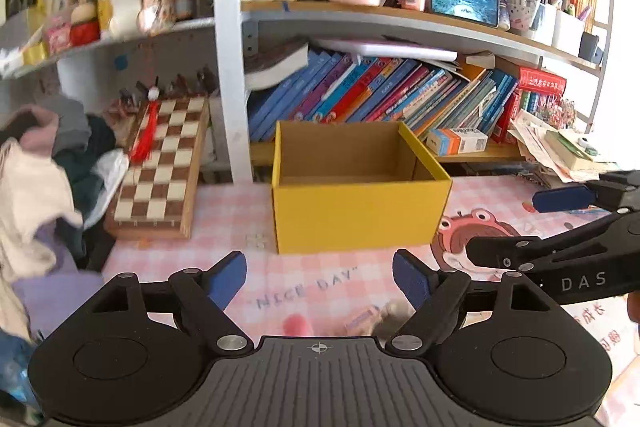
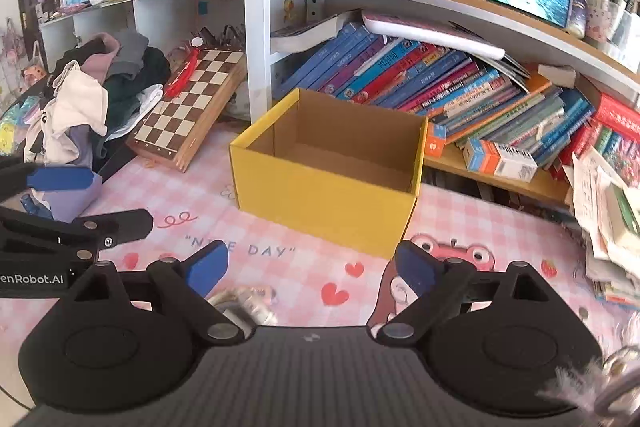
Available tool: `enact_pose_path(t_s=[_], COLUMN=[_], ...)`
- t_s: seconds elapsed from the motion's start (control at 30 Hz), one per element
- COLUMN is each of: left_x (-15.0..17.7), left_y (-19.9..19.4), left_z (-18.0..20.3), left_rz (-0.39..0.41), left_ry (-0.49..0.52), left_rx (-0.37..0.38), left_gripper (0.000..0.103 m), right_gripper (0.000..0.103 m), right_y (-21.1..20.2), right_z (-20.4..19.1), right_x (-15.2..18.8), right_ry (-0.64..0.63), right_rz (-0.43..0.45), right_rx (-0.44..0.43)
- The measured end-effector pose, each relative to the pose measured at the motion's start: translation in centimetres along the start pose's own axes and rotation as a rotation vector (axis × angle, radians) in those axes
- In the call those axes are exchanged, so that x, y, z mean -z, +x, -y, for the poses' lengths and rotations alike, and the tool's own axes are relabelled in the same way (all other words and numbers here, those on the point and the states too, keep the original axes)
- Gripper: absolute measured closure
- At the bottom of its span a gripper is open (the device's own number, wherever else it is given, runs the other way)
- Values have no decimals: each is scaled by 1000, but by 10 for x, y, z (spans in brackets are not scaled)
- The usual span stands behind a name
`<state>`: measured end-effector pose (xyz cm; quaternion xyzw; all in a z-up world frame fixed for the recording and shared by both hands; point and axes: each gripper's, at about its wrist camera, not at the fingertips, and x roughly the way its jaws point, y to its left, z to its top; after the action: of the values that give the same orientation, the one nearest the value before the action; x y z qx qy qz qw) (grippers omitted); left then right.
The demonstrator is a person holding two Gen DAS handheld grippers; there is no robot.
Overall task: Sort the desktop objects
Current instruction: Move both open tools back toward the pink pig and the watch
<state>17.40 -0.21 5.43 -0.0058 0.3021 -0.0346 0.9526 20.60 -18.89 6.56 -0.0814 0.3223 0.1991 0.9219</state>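
Observation:
An open yellow cardboard box (image 1: pixel 360 211) stands empty on the pink checked desk mat (image 1: pixel 224 231); it also shows in the right wrist view (image 2: pixel 324 203). My left gripper (image 1: pixel 320 281) is open and empty, in front of the box. Below it lie a small pink object (image 1: pixel 297 323) and a blurred pinkish-grey item (image 1: pixel 376 317). My right gripper (image 2: pixel 310 269) is open and empty, also in front of the box. A blurred silvery object (image 2: pixel 246 303) lies just under its left finger. A fluffy keyring (image 2: pixel 600 383) shows at the bottom right.
A wooden chessboard (image 1: pixel 160 167) leans left of the box, beside a heap of clothes (image 1: pixel 44 183). Shelves of books (image 1: pixel 380 95) rise behind. Loose papers (image 2: pixel 604 219) pile at the right. The right gripper shows in the left view (image 1: pixel 560 223).

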Motion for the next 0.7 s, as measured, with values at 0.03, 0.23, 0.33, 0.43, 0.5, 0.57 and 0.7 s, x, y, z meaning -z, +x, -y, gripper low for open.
enact_pose_path(t_s=[0.03,0.23,0.33,0.43,0.5,0.57,0.7], left_x=[4,32,46,59,68,77,89], left_y=[-1,-8,-12,-16,-18,-21,-23], left_z=[-3,-19,-28,-36,-41,-45,-47], left_rz=[-8,-40,-54,-68,-76,-85,-103], left_ry=[-12,-26,-28,-29,-34,-34,-30], left_rx=[5,-20,-36,-58,-64,-67,-63], left_gripper=[20,20,20,20,20,20,20], right_gripper=[12,12,12,12,12,12,12], right_y=[-2,-6,-5,-2,0,2,5], right_z=[-3,-26,-39,-50,-56,-62,-73], right_x=[4,31,46,60,68,76,90], right_ry=[6,25,20,23,30,38,54], right_rz=[-2,-28,-52,-73,-85,-97,-120], right_rx=[3,26,34,41,44,47,52])
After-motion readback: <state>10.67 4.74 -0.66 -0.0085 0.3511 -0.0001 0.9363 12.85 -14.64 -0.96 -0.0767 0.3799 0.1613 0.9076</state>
